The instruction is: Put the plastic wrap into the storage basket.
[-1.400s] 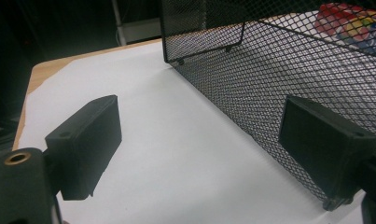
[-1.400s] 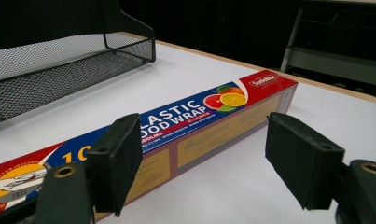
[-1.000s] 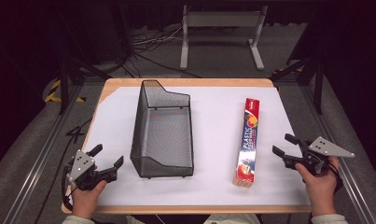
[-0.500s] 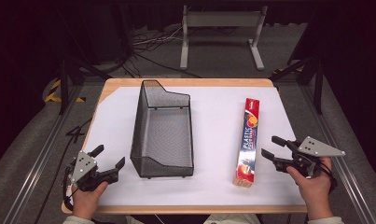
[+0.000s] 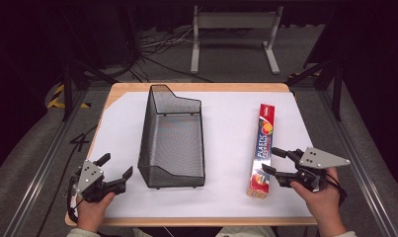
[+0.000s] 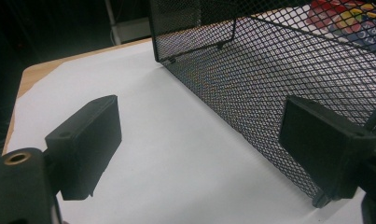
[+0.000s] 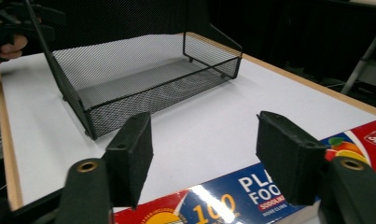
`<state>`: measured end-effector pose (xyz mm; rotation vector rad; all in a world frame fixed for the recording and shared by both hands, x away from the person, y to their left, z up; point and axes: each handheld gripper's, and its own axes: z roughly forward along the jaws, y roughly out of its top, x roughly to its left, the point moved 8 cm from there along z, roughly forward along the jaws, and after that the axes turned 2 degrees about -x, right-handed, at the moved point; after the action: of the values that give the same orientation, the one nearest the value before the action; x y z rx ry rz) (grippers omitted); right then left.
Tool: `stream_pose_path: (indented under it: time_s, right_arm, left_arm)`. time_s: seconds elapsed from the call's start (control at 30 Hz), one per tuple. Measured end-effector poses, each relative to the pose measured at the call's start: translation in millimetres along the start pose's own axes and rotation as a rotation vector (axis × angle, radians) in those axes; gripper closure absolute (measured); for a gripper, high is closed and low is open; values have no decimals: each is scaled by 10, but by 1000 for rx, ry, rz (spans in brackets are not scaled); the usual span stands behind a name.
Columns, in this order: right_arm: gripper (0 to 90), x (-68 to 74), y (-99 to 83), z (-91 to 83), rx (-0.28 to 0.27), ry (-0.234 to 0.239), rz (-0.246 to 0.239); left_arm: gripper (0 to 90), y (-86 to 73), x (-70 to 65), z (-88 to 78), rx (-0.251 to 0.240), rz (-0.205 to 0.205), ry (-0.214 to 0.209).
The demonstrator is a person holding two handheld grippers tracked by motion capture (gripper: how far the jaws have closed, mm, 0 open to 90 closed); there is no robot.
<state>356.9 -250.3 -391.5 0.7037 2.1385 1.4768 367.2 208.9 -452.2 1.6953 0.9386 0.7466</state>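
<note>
On the white-covered tabletop (image 5: 226, 128), my right hand-held gripper (image 5: 274, 161) stands released beside the plastic wrap box (image 5: 264, 148), its jaws spread just off the box's right edge near the end closest to me; my left hand-held gripper (image 5: 116, 168), also released and grasping nothing, waits near the front left corner of the black mesh basket (image 5: 173, 138). The box lies flat and lengthwise, well apart from the basket's right wall. In the right gripper view the pads (image 7: 132, 154) straddle the printed face of the box (image 7: 251, 191), with the empty basket (image 7: 143, 79) beyond.

As I judge it, the risk sits in the grip: the box is long and I am approaching close to one end, so a pinch there could let the far end droop or swing as it lifts, and it might clip the basket's rim on the way over. The cardboard is glossy, so a light squeeze may slip, while a hard one could crush the carton. If the box catches the mesh, the light basket may slide, since my left hand-held gripper is not bracing it
</note>
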Motion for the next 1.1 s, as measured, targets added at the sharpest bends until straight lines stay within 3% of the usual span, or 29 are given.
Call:
stream_pose_path:
  time_s: [0.1,0.17,0.23,0.3,0.5,1.1]
  right_arm:
    - [473,52,-4,25,14,27,11]
    - [596,123,-22,67,55,59,22]
    - [619,138,-24,74,66,66,27]
    - [748,186,-20,115,98,88,24]
    - [899,225,-50,204,147,97,13]
    - [900,383,-219,486,307,170,-24]
  left_arm:
    - [140,0,0,1,1,1,0]
    - [140,-5,2,4,2,2,1]
    - [140,-6,0,6,3,1,1]
    - [140,-7,-7,7,5,4,-1]
    - [141,-7,-4,2,5,6,2]
    - [142,-12,-9,11,8,9,2]
